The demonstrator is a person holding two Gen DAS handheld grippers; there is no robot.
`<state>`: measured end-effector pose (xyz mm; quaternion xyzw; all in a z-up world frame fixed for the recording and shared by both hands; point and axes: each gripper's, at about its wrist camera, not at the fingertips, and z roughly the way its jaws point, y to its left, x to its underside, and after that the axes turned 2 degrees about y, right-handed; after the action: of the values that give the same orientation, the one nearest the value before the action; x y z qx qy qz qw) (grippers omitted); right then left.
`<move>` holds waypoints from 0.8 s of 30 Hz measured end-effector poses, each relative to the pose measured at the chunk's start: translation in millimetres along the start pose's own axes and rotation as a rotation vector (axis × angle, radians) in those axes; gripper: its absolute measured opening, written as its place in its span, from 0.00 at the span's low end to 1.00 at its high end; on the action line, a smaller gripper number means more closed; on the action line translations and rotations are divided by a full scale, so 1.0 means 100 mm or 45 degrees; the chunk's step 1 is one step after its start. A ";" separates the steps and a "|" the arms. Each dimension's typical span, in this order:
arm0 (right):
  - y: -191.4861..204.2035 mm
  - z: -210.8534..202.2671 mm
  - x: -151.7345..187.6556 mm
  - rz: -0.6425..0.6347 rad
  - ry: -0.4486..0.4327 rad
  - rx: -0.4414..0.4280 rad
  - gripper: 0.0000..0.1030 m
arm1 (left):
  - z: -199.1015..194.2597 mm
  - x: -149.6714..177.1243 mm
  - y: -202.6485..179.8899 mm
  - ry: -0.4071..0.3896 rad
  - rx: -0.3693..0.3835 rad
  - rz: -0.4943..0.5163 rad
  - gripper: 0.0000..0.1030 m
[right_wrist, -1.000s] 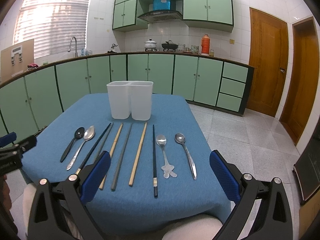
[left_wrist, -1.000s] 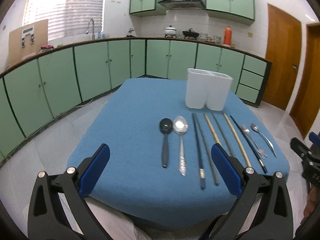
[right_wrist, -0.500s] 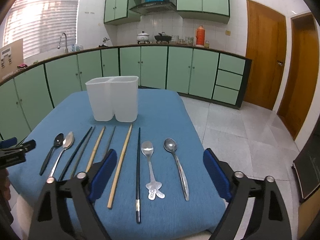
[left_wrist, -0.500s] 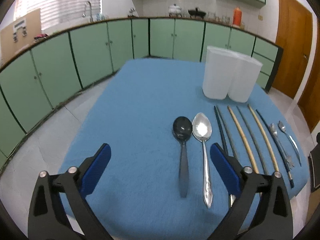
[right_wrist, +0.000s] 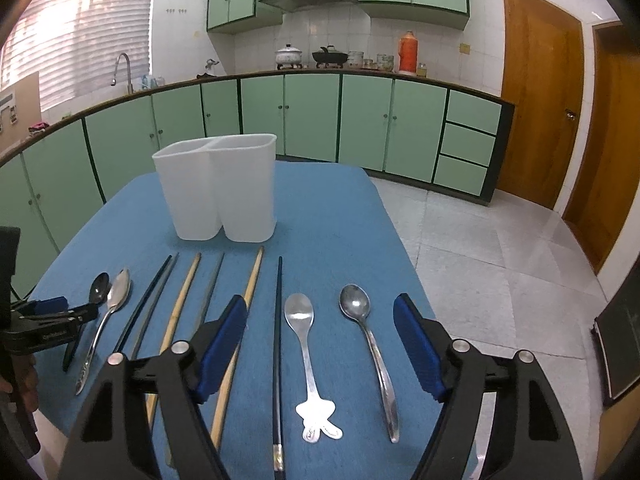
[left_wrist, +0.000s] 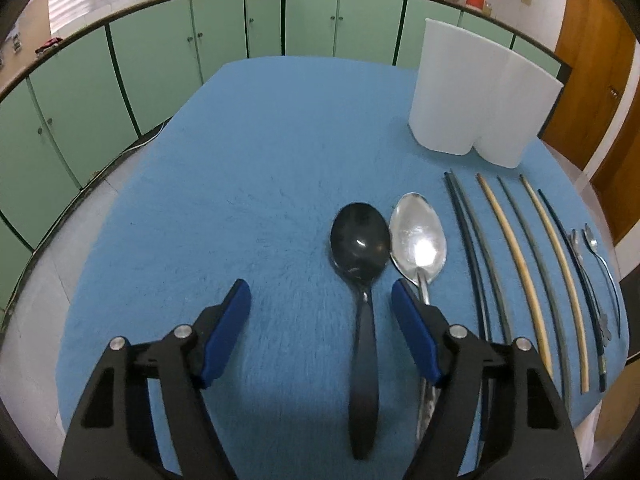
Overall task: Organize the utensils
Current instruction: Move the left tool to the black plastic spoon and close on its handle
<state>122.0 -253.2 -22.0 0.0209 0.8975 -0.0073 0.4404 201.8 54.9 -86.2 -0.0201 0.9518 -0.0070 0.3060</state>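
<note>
Lying in a row on the blue surface [left_wrist: 248,184], the utensils run, as we see from the left wrist view, from the black spoon [left_wrist: 362,280] and the steel spoon [left_wrist: 418,240] touching it, through six chopsticks [left_wrist: 516,256], to two small spoons [right_wrist: 308,344] at the far right. Behind the row stands the white two-part holder [right_wrist: 218,192], upright, apart from the utensils. Our left tongs [left_wrist: 320,332] hover low over the black spoon's handle, jaws closing, the handle between them but not yet pressed. Our right tongs [right_wrist: 320,344] hover above the small spoons and a dark chopstick [right_wrist: 279,344], jaws closing, gripping nothing. Green cabinets [right_wrist: 312,120] line the room behind.
</note>
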 end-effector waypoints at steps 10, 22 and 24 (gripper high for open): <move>0.00 0.05 -0.05 0.023 0.003 -0.007 0.72 | 0.01 -0.04 -0.03 -0.007 -0.034 0.052 0.48; 0.02 0.11 -0.06 0.022 0.017 -0.010 0.72 | -0.04 -0.11 0.08 -0.033 0.006 0.024 0.61; 0.02 0.11 -0.06 0.025 0.020 -0.012 0.72 | -0.01 -0.17 0.08 -0.030 0.007 0.012 0.61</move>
<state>134.7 -252.2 -24.1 0.0276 0.9007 0.0012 0.4335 215.0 64.1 -76.0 -0.0150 0.9482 -0.0078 0.3173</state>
